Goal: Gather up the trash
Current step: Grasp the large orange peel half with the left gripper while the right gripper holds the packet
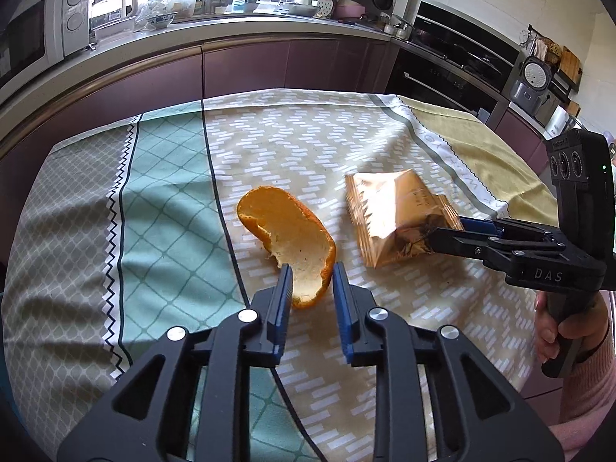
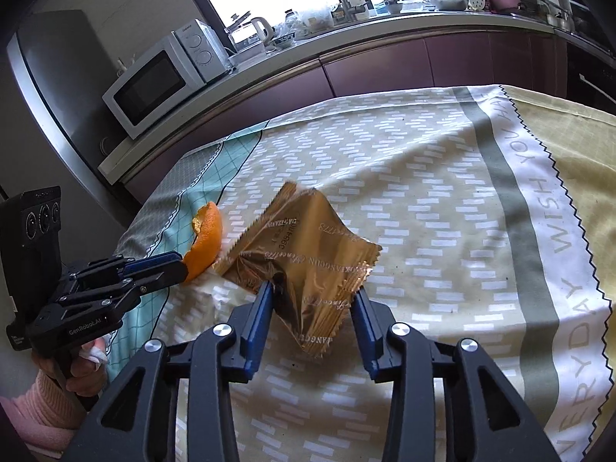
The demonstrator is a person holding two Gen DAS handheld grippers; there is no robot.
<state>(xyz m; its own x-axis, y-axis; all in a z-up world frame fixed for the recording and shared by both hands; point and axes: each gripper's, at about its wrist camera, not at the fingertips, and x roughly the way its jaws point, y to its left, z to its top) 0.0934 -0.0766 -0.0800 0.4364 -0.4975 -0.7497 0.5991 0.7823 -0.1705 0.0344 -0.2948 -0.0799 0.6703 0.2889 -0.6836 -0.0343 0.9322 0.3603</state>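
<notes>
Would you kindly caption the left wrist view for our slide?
Open left gripper straddles an orange peel; right gripper reaches the gold wrapper.

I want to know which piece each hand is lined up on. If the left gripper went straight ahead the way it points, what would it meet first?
The left gripper would meet the orange peel: the peel's near end already sits between its open fingers, with patterned tablecloth beyond. The gold wrapper lies off to its right, at the right gripper.
</notes>
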